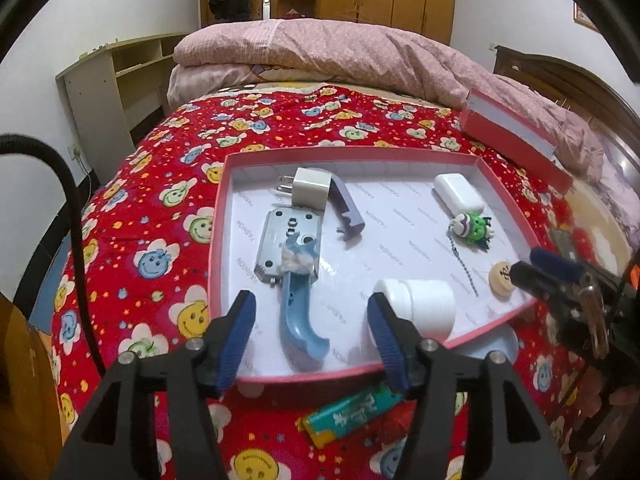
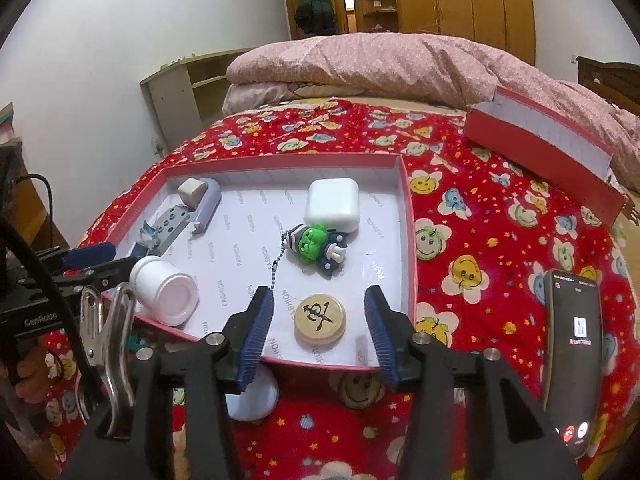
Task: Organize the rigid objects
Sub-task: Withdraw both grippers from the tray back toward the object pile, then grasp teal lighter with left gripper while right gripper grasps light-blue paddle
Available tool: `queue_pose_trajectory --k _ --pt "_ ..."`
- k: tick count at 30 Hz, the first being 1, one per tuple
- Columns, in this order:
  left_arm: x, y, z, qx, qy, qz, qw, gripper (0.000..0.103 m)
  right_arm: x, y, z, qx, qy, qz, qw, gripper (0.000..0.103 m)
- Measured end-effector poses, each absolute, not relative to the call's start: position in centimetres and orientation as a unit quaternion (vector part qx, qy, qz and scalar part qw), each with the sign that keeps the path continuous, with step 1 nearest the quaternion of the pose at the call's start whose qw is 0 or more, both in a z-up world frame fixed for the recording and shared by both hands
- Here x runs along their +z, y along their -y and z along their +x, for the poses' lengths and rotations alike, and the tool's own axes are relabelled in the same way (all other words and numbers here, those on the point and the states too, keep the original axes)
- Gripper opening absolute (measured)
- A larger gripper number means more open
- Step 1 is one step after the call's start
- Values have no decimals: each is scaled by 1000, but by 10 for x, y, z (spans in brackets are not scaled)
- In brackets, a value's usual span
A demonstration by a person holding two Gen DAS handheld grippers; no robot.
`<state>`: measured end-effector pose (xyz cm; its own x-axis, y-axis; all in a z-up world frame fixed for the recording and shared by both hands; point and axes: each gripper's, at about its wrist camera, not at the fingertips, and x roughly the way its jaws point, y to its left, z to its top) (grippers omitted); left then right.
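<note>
A shallow red box tray point(image 1: 218, 216) point(image 2: 408, 216) lies on the bed. In it lie a white jar point(image 1: 424, 304) point(image 2: 164, 292), a blue handle tool point(image 1: 298, 316), a metal plate point(image 1: 276, 240), a white charger point(image 1: 310, 188), a lilac clip point(image 1: 348, 210), a white earbud case point(image 1: 458, 194) point(image 2: 332, 204), a green figure keychain point(image 1: 474, 228) point(image 2: 316, 242) and a wooden chess piece point(image 1: 502, 280) point(image 2: 320, 318). My left gripper point(image 1: 312, 336) is open and empty over the tray's near edge. My right gripper point(image 2: 318, 334) is open and empty, its jaws either side of the chess piece.
A green-yellow lighter point(image 1: 348, 414) lies on the quilt below the tray. The red box lid point(image 1: 516, 136) point(image 2: 548, 144) sits at the far right. A phone point(image 2: 572, 356) lies at the right. A white round object point(image 2: 252, 398) pokes out under the tray. A pink duvet point(image 1: 320, 44) is behind.
</note>
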<state>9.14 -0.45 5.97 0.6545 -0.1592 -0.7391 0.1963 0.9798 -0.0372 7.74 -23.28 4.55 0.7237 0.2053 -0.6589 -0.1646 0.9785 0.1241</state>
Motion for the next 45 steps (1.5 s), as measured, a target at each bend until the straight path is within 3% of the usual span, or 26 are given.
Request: queue_pose_trajectory --k 23,35,45 --pt "59 18 30 -71 -428 4 901 87 47 243 12 114 -349 45 929 52" --pt "26 41 53 -36 -477 -14 878 88 32 258 3 112 -350 62 928 53" --pt "22 45 57 -11 -453 -25 891 94 27 258 5 120 -355 66 925 53"
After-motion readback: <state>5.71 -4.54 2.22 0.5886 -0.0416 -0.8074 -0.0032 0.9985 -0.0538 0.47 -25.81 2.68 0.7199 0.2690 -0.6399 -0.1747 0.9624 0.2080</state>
